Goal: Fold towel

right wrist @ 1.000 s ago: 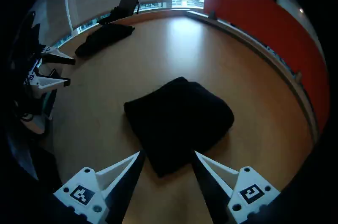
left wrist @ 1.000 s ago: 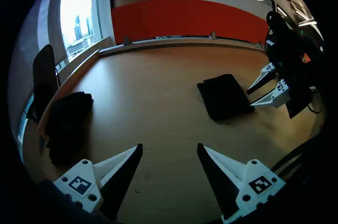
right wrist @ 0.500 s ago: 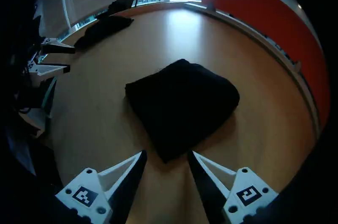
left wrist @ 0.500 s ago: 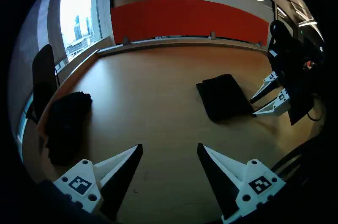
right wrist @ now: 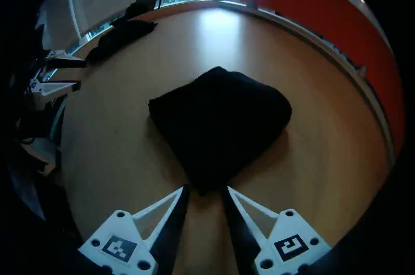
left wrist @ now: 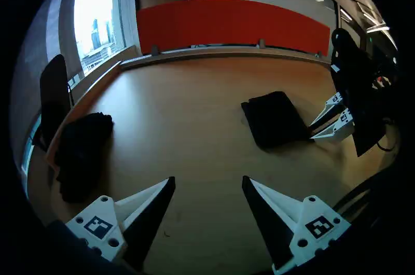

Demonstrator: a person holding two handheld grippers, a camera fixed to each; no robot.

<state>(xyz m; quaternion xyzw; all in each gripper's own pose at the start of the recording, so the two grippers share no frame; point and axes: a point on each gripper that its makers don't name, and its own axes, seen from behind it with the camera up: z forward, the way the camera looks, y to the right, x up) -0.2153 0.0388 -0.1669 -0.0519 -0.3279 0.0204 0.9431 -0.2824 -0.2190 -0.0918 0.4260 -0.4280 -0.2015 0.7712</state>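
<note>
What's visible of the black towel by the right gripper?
The black towel looks like soft, thick cloth, folded into a compact, roughly square, slightly puffy bundle. It lies flat on the wooden table, one corner pointing toward the right hand-held gripper, whose narrowly open fingertips flank that corner; contact cannot be told. Nothing else touches it.

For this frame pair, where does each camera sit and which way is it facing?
Left gripper view: rides the left tool, facing across the wooden table toward the red partition; its own two fingers show below.
Right gripper view: rides the right tool, looking down at the folded black towel just beyond its own fingers.
Both share the towel, the table and the other tool.
</note>
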